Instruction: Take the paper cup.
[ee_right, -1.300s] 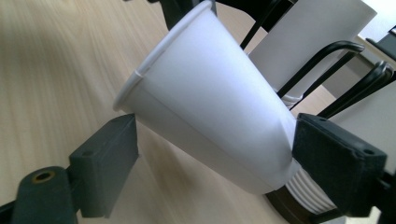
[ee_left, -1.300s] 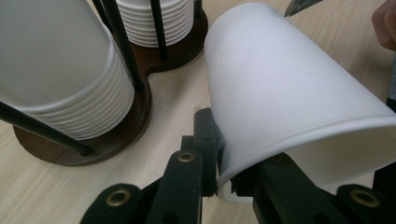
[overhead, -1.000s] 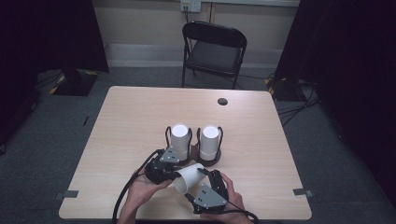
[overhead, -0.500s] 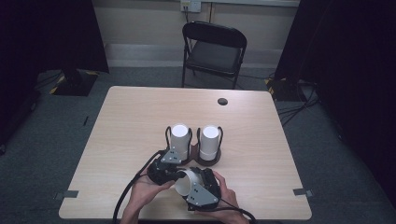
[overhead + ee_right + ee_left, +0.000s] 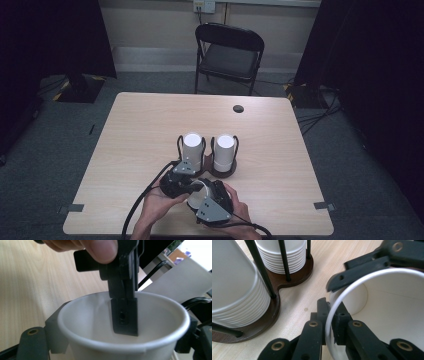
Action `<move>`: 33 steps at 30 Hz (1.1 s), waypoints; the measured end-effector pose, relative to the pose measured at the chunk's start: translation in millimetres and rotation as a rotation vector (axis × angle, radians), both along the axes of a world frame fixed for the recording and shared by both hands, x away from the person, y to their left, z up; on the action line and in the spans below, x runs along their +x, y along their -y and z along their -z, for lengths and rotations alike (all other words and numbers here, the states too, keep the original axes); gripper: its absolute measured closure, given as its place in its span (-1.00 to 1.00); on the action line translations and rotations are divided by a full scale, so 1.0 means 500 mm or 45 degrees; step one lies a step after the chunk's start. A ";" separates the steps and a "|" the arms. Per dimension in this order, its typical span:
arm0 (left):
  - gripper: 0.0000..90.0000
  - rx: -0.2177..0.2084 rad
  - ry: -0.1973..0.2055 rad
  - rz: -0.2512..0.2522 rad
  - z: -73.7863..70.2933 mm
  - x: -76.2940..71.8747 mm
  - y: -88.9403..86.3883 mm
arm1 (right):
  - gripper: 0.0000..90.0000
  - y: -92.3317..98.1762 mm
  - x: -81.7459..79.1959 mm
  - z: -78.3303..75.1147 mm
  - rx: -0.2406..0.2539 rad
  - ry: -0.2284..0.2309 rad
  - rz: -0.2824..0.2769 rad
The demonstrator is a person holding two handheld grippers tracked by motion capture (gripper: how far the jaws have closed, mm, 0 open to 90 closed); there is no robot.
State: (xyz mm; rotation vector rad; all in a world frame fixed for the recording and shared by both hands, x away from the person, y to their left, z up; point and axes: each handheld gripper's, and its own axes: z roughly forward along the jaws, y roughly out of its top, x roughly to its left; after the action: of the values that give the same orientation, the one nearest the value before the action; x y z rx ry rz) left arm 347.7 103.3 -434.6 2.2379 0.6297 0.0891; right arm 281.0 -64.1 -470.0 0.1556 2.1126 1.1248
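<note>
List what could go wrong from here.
The left gripper pinches only the thin rim of the cup, so the rim may crease. The right gripper, jaws just closing around the cup's body, may squash it. The cup stacks stand close by and could get knocked.

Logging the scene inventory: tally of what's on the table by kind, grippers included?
Cup stacks: 2
Loose cup: 1
Cup holder: 1
Grippers: 2, left gripper pinching the loose cup's rim, right gripper around its body, jaws just been closing
Total: 6
</note>
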 end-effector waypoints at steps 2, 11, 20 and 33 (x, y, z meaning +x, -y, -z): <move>0.91 -0.002 -0.001 0.001 0.000 0.000 0.000 | -0.53 0.001 -0.004 -0.001 0.007 0.010 0.006; 0.92 -0.034 -0.013 -0.013 0.007 0.001 -0.002 | -0.51 0.005 -0.004 -0.005 0.034 0.003 0.015; 0.91 -0.066 0.002 -0.025 0.015 -0.001 -0.005 | -0.48 0.011 -0.003 -0.002 0.074 -0.046 0.037; 0.77 -0.165 0.063 -0.076 0.026 -0.008 -0.017 | -0.46 0.019 0.006 -0.009 0.167 -0.129 0.064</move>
State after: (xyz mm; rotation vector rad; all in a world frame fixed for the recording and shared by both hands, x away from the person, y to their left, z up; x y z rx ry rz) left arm 343.8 111.7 -447.5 2.0866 0.6566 0.1300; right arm 284.1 -73.6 -465.4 0.3317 2.1105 1.2493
